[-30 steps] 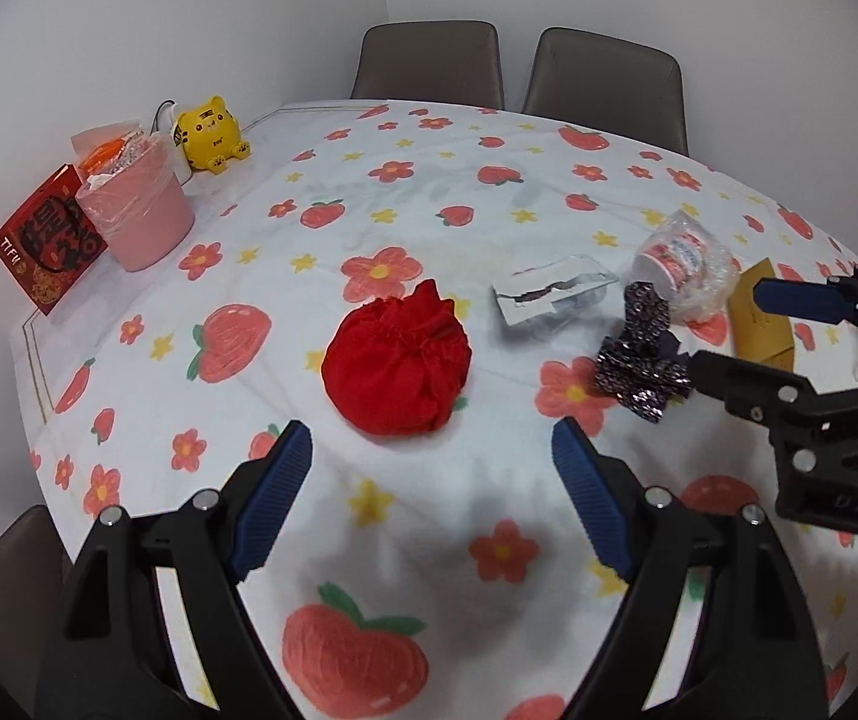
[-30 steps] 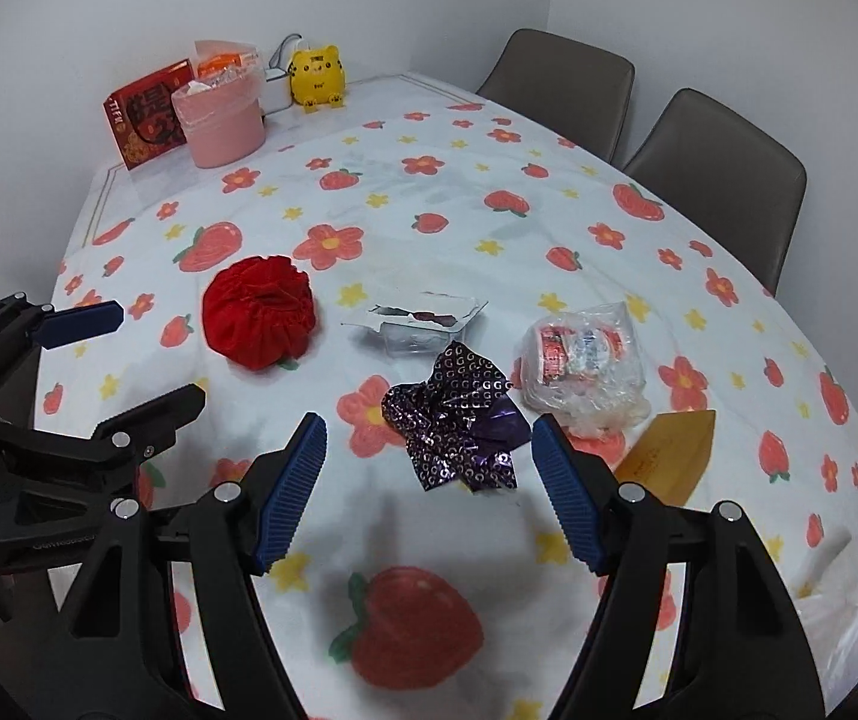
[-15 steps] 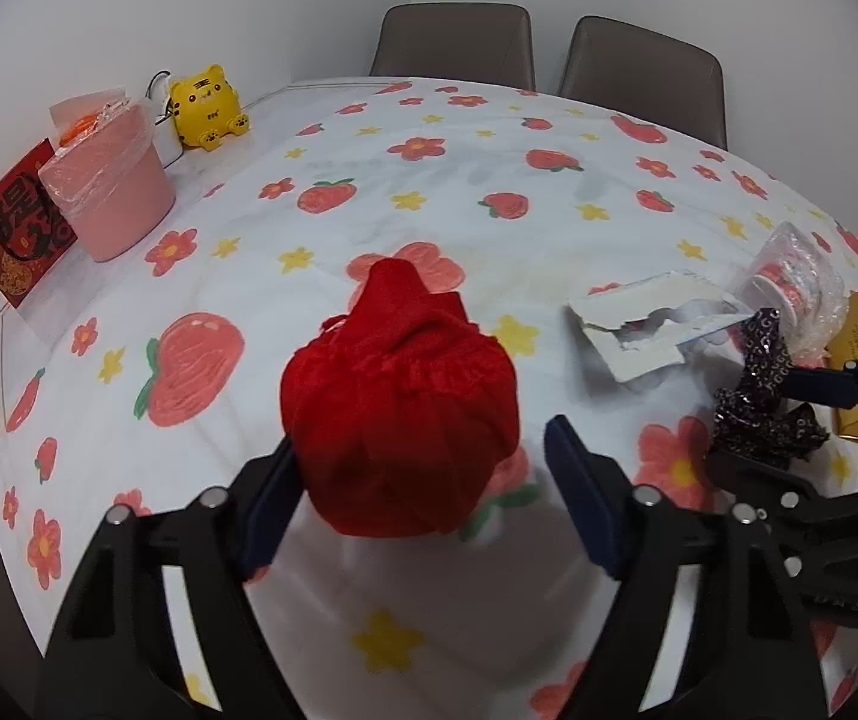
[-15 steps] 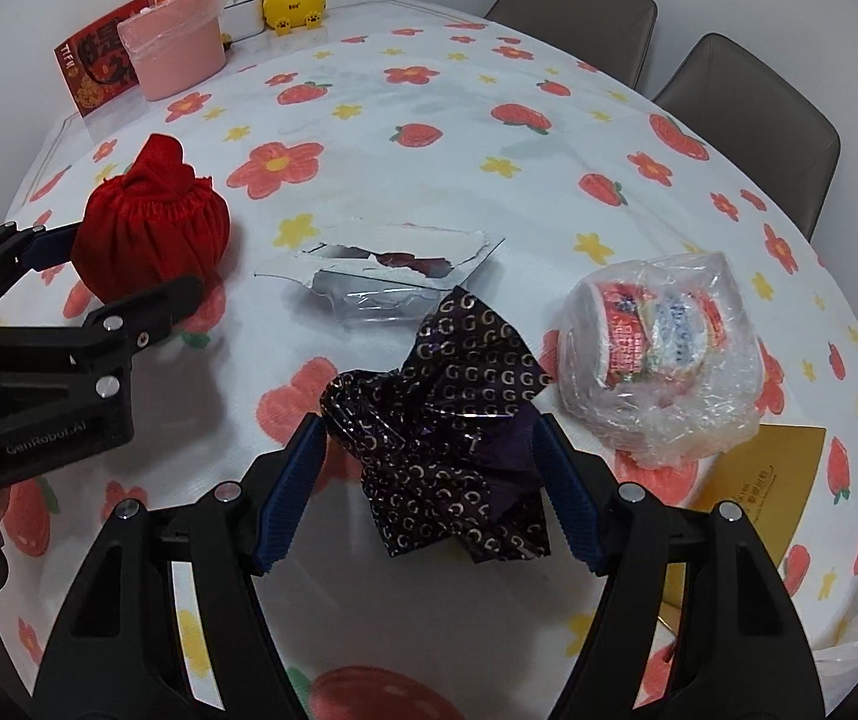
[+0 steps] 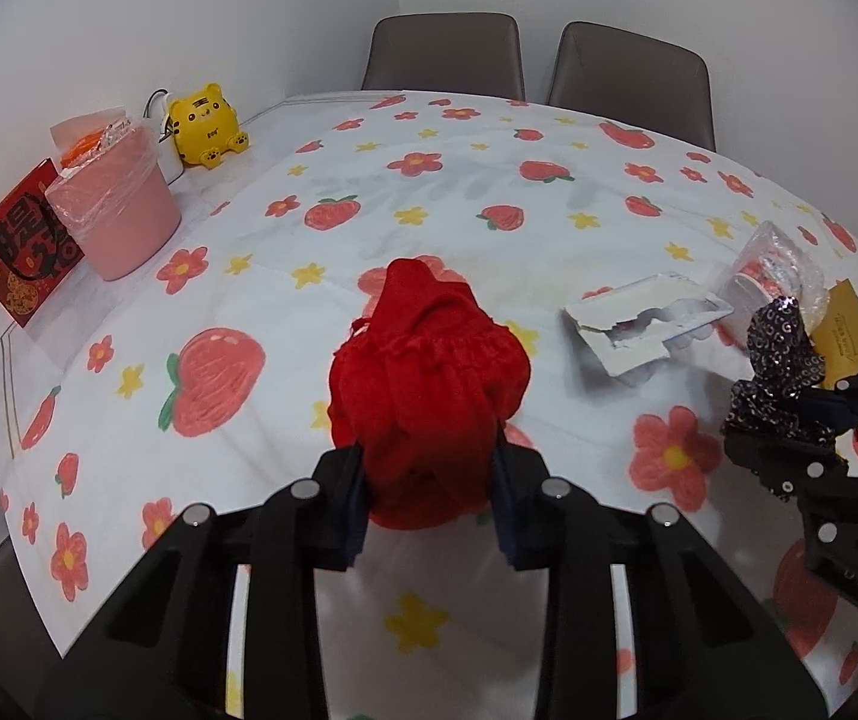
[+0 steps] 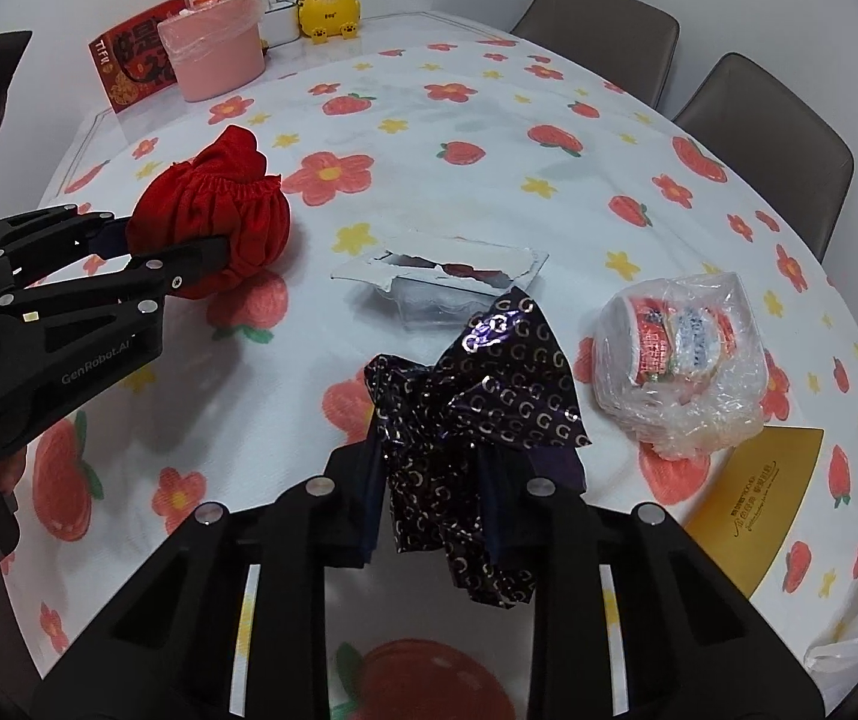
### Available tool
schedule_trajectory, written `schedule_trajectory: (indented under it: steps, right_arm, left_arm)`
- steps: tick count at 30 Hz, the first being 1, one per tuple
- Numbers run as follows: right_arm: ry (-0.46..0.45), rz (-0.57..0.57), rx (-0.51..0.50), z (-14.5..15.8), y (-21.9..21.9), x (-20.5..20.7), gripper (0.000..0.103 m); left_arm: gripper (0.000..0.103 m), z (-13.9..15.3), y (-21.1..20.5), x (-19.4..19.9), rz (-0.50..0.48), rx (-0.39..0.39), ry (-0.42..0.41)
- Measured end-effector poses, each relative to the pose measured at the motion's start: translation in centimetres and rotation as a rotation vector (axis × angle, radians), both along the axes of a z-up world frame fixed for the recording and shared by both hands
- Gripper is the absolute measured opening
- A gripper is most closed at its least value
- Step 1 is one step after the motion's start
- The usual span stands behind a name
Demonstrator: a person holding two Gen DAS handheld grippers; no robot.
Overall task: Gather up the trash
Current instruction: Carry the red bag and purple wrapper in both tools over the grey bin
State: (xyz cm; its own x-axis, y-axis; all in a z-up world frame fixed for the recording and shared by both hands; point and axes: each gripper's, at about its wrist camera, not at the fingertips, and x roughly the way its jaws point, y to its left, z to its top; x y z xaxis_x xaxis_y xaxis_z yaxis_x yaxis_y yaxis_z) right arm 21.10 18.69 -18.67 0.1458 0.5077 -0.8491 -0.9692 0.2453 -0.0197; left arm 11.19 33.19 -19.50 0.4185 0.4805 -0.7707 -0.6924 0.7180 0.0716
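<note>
Strawberry-print tablecloth (image 5: 489, 180), both my grippers closing on trash.
My left gripper (image 5: 429, 498) pinches the red pouch (image 5: 429, 384), my right gripper (image 6: 429, 498) the dark wrapper (image 6: 477, 396); I squeeze firmly before lifting.

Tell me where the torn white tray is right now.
In the right wrist view the torn white tray lies mid-table on the tablecloth, between the red pouch to its left and the bagged cup to its right.

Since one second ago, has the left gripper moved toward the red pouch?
Yes. The left gripper has come forward over the tablecloth to the red pouch; its jaws have just been closing and now press the pouch's sides.
</note>
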Motion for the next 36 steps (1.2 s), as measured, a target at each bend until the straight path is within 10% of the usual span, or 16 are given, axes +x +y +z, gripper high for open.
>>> schedule_trajectory:
  steps: [22, 36]
  right_arm:
    - [-0.006, -0.277, 0.124, 9.2, -15.5, -0.9, 0.024]
    - [-0.059, -0.792, 0.167, 11.9, -43.4, -2.2, 0.024]
  left_arm:
    - [0.033, 6.8, -16.8, -0.4, -0.382, 0.023, -0.031]
    - [0.033, 10.1, -40.5, 4.5, -0.916, 0.048, -0.075]
